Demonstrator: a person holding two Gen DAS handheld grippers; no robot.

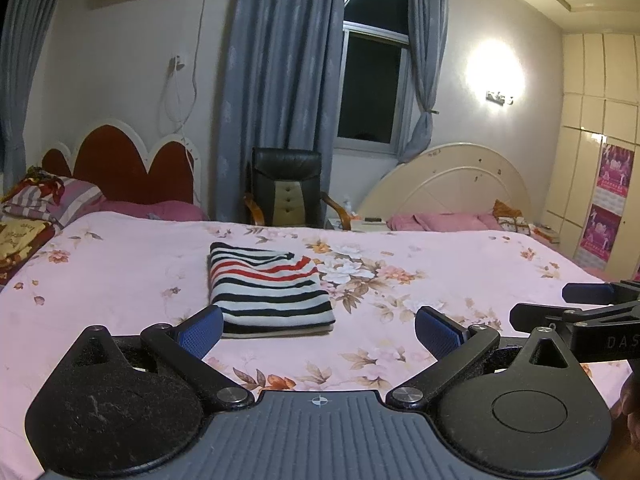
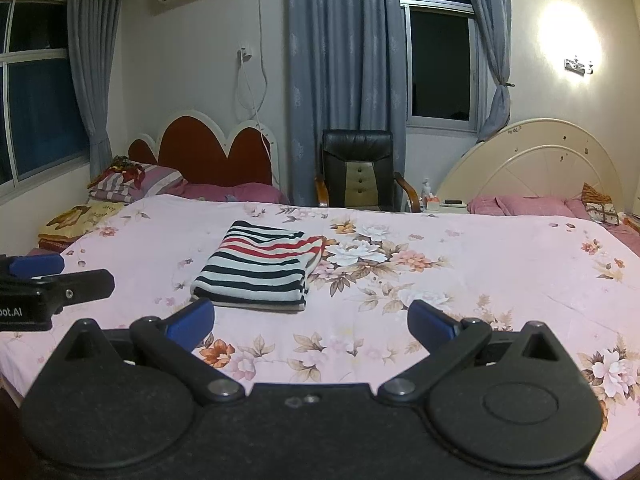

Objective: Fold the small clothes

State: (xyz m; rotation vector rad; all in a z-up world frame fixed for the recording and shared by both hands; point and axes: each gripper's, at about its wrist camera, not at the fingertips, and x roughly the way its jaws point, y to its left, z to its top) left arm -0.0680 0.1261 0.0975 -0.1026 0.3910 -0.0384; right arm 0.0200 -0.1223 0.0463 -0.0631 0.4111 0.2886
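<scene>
- Closest to me, my left hand-held gripper (image 1: 318, 330) hung above the near edge of the bed, jaws spread wide with nothing between the blue pads (image 1: 200, 330).
- My right hand-held gripper (image 2: 310, 322) was just the same: wide apart, empty, held low over the flowered bedspread (image 2: 480, 264).
- Each one poked into the other's view from the side, so the two sat side by side, clear of the cloth.
- Just past the left fingertips lay the striped garment (image 1: 268, 288), black, white and red, resting flat on the bedspread a little left of the big flower print.
- It sat as a tidy rectangle with stacked layers showing along its near edge, so I judged this piece folded and let go.
- I spotted no other loose small clothes on the bedspread; whether more waited out of view I couldn't tell.
- Farther back stood the pillows (image 2: 132, 182), the black chair (image 2: 358, 170) and the curtained window.
</scene>
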